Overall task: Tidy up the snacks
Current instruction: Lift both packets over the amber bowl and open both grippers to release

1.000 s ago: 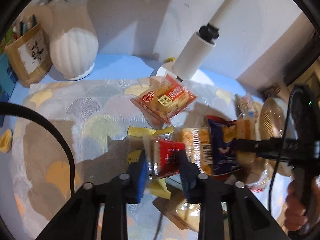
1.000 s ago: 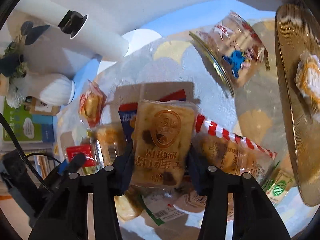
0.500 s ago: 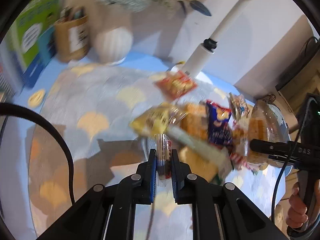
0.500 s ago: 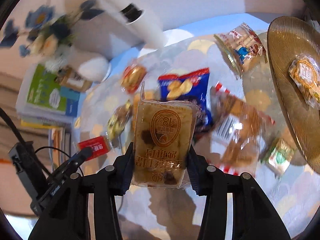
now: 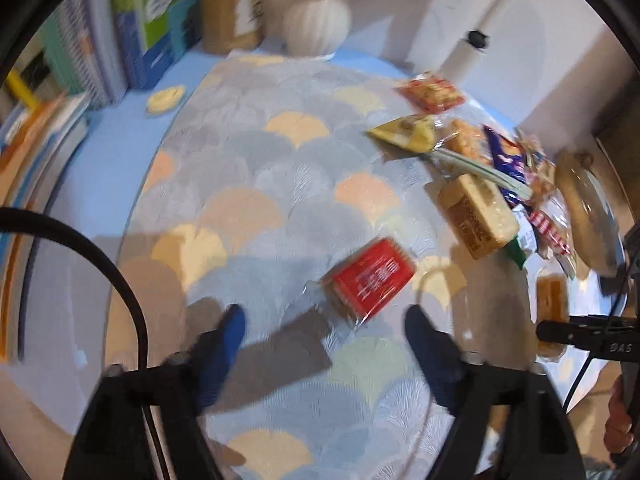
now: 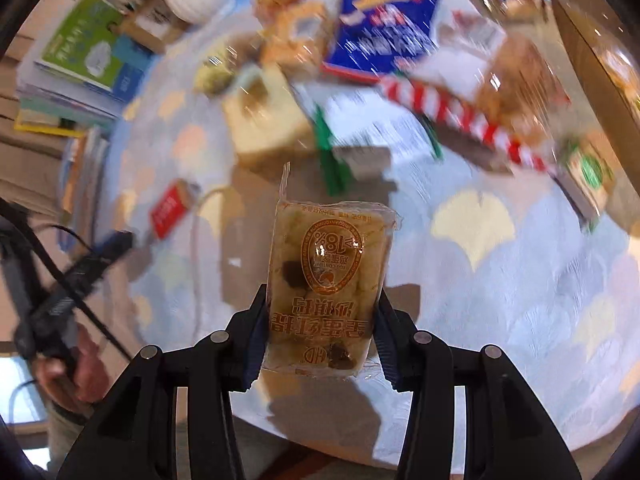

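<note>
A small red snack packet [image 5: 370,278] lies flat on the patterned tablecloth [image 5: 256,184], just ahead of my left gripper [image 5: 324,322]. That gripper's jaws are opening wide, and nothing is pressed between them. The same red snack packet [image 6: 171,210] shows at the left of the right wrist view. My right gripper [image 6: 320,332] is shut on a clear-wrapped brown cake [image 6: 328,284] held above the cloth. A pile of snacks [image 5: 480,172] lies at the right, with a tan cake block [image 5: 476,216] nearest.
A gold plate [image 5: 588,216] stands at the far right beyond the pile. Books [image 5: 120,28], a brown pen holder [image 5: 232,16] and a white vase [image 5: 316,24] line the back left. The cloth's near edge [image 6: 360,452] runs below my right gripper. A hand [image 6: 68,372] holds the other tool.
My left gripper carried the red packet leftward away from the pile, then opened; the packet now lies on the cloth. My right gripper moved away from the pile with the cake still gripped.
</note>
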`<state>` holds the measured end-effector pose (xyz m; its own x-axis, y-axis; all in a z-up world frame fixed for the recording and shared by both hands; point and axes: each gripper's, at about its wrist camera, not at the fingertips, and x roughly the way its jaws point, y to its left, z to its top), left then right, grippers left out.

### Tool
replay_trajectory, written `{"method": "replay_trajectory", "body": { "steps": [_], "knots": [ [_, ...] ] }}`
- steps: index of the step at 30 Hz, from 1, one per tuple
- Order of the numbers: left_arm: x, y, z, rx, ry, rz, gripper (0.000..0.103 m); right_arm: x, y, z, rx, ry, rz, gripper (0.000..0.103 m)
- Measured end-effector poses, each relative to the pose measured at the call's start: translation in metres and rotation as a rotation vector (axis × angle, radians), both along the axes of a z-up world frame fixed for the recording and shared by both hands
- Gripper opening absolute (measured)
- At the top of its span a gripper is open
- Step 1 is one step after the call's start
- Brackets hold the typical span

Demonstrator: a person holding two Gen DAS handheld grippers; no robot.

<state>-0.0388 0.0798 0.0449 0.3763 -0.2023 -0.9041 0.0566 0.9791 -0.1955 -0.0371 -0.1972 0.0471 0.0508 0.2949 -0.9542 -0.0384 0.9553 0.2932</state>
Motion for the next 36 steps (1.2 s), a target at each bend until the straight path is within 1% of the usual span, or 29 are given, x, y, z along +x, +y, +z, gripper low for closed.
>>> {"method": "replay_trajectory", "body": {
  "steps": [2,5,6,8,10,11,13,15,18,20,22,23,24,25,27,29,31,34,36],
  "knots": [
    [0.009,-0.008,-0.005,0.012,-0.001,-0.064,0.083,-0.005,-0.003,-0.008,-0.029,0.015,-0.016,0.045],
    [0.028,-0.026,-0.021,0.053,0.011,-0.166,0.083,-0.011,-0.010,-0.014,-0.009,0.031,-0.056,0.046],
    [0.033,-0.030,-0.026,0.052,0.024,-0.191,0.083,-0.012,-0.011,-0.014,-0.007,0.028,-0.068,0.046],
    [0.041,-0.036,-0.035,0.051,0.042,-0.223,0.083,-0.013,-0.012,-0.014,-0.004,0.015,-0.081,0.046],
    [0.044,-0.040,-0.037,0.070,0.035,-0.248,0.082,-0.015,-0.012,-0.013,-0.009,0.009,-0.090,0.046],
    [0.044,-0.043,-0.036,0.066,0.034,-0.268,0.079,-0.016,-0.011,-0.013,-0.010,0.006,-0.094,0.046],
    [0.041,-0.047,-0.033,0.044,0.044,-0.297,0.061,-0.017,-0.012,-0.014,-0.007,0.000,-0.102,0.047],
    [0.037,-0.052,-0.032,0.040,0.056,-0.322,0.058,-0.020,-0.020,-0.013,-0.002,-0.002,-0.108,0.048],
    [0.029,-0.056,-0.033,0.067,0.041,-0.315,0.058,-0.021,-0.019,-0.015,-0.010,-0.009,-0.104,0.050],
    [0.028,-0.055,-0.032,0.067,0.029,-0.292,0.054,-0.019,-0.016,-0.015,-0.019,-0.016,-0.096,0.051],
    [0.028,-0.056,-0.033,0.118,0.007,-0.270,0.037,-0.018,-0.012,-0.016,-0.017,-0.024,-0.095,0.057],
    [0.027,-0.057,-0.032,0.135,-0.003,-0.267,0.036,-0.016,-0.009,-0.016,-0.028,-0.033,-0.091,0.057],
    [0.026,-0.055,-0.031,0.133,-0.005,-0.258,0.035,-0.014,-0.007,-0.017,-0.040,-0.039,-0.086,0.054],
    [0.025,-0.052,-0.030,0.125,-0.006,-0.245,0.034,-0.014,-0.003,-0.016,-0.071,-0.053,-0.069,0.049],
    [0.024,-0.048,-0.027,0.108,-0.009,-0.224,0.034,-0.011,0.006,-0.015,-0.087,-0.069,-0.042,0.045],
    [0.020,-0.042,-0.018,0.063,-0.017,-0.195,0.034,-0.012,0.007,-0.010,-0.053,-0.074,-0.032,0.045],
    [0.016,-0.038,-0.010,0.036,-0.029,-0.168,0.034,-0.012,0.009,-0.003,-0.015,-0.079,-0.020,0.045],
    [0.011,-0.037,0.006,0.013,-0.056,-0.127,0.034,-0.008,0.016,0.008,-0.002,-0.099,0.011,0.045],
    [0.008,-0.037,0.020,0.019,-0.085,-0.102,0.034,-0.004,0.022,0.017,0.022,-0.109,0.039,0.045]
  ]
}}
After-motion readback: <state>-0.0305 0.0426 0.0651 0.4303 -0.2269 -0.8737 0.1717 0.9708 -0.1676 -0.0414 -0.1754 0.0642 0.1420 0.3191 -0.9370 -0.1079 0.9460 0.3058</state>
